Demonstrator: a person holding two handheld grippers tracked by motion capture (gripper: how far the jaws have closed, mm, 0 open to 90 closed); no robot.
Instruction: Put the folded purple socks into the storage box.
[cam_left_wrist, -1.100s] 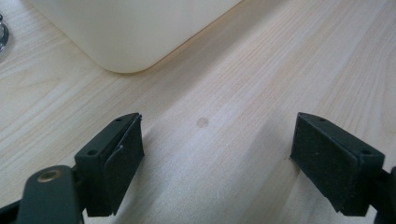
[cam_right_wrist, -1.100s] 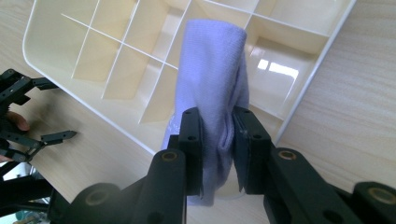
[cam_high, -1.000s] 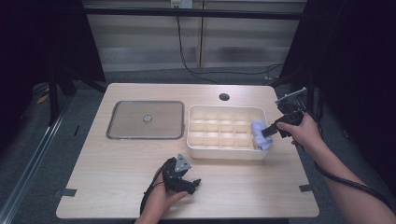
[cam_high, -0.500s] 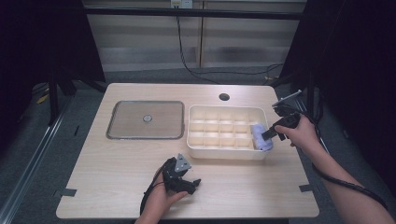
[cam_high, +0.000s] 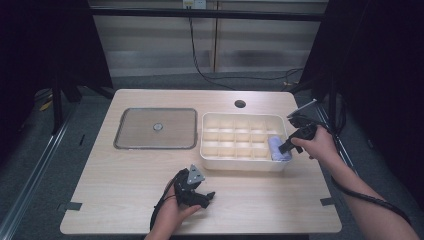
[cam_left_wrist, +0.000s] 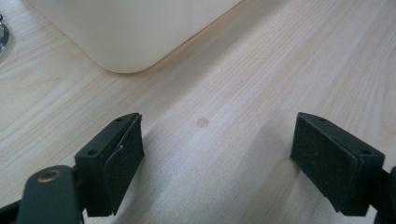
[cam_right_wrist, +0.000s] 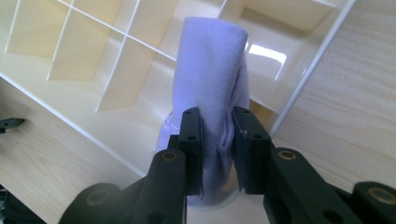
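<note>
Lavender cloth roll (cam_right_wrist: 210, 70) clamped in right gripper (cam_right_wrist: 217, 140) jaws, long axis running away from them, over divided tray's (cam_high: 240, 163) near-right compartment; left gripper (cam_high: 196, 192) idle on worktop (cam_high: 125, 180), jaws apart, empty

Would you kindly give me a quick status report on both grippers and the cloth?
Right gripper shut on lilac cloth, over the divided tray's near right corner. Left gripper open, low over bare table. Nothing in the way.
</note>
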